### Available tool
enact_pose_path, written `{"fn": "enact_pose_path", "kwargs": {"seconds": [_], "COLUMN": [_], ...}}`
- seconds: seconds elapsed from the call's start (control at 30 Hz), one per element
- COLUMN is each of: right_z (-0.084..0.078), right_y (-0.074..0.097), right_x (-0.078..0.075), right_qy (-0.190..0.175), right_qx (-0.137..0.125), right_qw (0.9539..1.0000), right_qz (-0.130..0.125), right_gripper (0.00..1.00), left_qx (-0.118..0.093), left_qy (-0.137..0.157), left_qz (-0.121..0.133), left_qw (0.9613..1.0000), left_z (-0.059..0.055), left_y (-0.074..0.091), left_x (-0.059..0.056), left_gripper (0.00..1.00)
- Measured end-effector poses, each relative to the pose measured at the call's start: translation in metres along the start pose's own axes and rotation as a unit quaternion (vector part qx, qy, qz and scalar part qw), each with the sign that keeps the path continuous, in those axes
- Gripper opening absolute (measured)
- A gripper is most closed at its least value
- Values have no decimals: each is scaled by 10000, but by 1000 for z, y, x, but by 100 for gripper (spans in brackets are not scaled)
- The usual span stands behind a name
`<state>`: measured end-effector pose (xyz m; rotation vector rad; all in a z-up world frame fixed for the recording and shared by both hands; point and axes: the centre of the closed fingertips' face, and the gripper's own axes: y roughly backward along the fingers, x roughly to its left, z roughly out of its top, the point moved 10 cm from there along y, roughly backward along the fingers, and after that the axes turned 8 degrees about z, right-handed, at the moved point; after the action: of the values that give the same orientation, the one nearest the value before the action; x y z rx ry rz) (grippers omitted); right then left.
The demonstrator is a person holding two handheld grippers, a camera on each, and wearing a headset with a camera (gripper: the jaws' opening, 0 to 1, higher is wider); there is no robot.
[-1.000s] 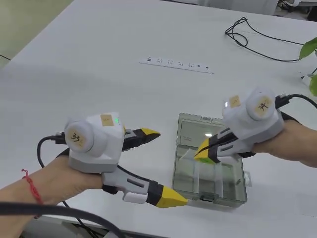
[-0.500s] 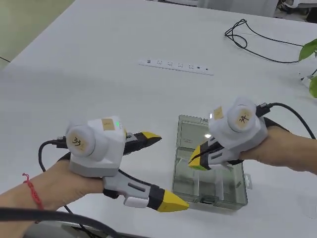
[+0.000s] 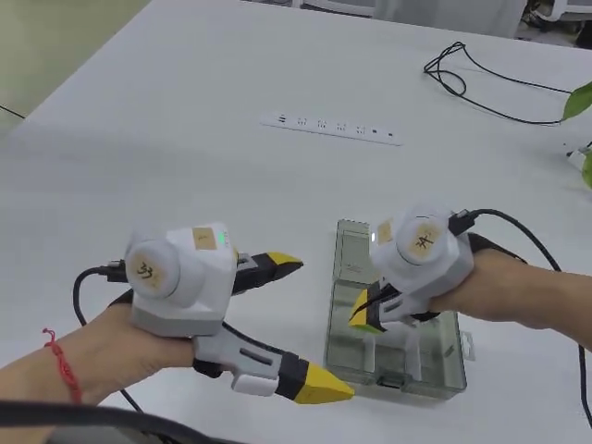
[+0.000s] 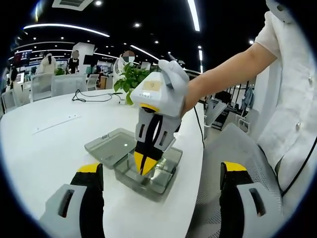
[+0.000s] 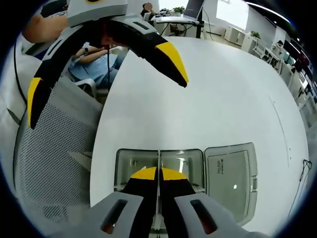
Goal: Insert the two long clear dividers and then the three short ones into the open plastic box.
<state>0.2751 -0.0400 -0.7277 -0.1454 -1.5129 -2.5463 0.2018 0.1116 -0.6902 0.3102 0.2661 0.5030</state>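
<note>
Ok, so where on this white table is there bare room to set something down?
Widest bare patch: white table between the white power strip and the left tongs, also strip to open clear plastic box. Crowded: over the box, where the right tongs hold a thin clear divider; black cable at far right.

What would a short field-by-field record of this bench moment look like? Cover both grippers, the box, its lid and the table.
left gripper: open wide, held beside the box, above the table
right gripper: shut, tips pointing down into the box
box: clear plastic, open, some dividers standing inside
thin clear strip: in line with the right tips; gripped or not, cannot tell
lid: folded back flat
table: white, with a power strip and a black cable farther back
</note>
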Motion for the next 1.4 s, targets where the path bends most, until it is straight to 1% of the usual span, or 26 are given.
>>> {"fn": "enact_pose_path", "kwargs": {"seconds": [0.17, 0.3, 0.33, 0.4, 0.63, 0.8, 0.87, 0.93, 0.97, 1.07, 1.17, 1.27, 1.4], "right_z": [-1, -1, -1, -1, -3, -4, -4, -4, -4, -4, -6, -9, -18], "right_y": [-4, -8, -7, -6, -6, -3, 0, 5, 8, 17, 31, 42, 61], "right_x": [-1, 0, 0, 0, 0, 0, 0, 1, 1, 1, 3, 5, 10], "right_qy": [-9, 82, 52, 79, -3, -128, -172, -211, -202, -335, -410, -455, -507], "right_qx": [95, 207, 220, 218, 175, 73, -7, -84, -125, -336, -535, -652, -784], "right_qw": [10000, 9998, 9997, 9997, 9998, 9999, 9998, 9997, 9997, 9988, 9977, 9967, 9954], "right_qz": [5, -15, -11, -11, -17, -17, -43, -35, -70, -84, -114, -160, -225], "right_gripper": [2, 2, 2, 2, 3, 4, 7, 8, 8, 11, 15, 20, 25], "left_qx": [19, 15, 21, 17, 42, 57, 63, 67, 74, 129, 196, 223, 244], "left_qy": [-6, -3, -9, -1, -17, -24, -27, -24, -27, -81, -130, -139, -133], "left_qz": [-2, 3, 1, 0, -8, -7, -5, 4, 10, 20, 25, 38, 61], "left_qw": [10000, 10000, 10000, 10000, 10000, 10000, 10000, 10000, 10000, 9999, 9997, 9996, 9996], "left_z": [-1, -1, -1, -1, -2, -1, -1, -2, -2, -2, -3, -3, -4], "left_y": [0, 0, 0, -1, -2, -1, -1, -1, -1, 0, 0, 1, 2], "left_x": [1, 1, 1, 0, 0, 1, 1, 1, 2, 2, 2, 3, 4], "left_gripper": [100, 100, 100, 100, 100, 100, 100, 100, 100, 100, 100, 100, 100]}}
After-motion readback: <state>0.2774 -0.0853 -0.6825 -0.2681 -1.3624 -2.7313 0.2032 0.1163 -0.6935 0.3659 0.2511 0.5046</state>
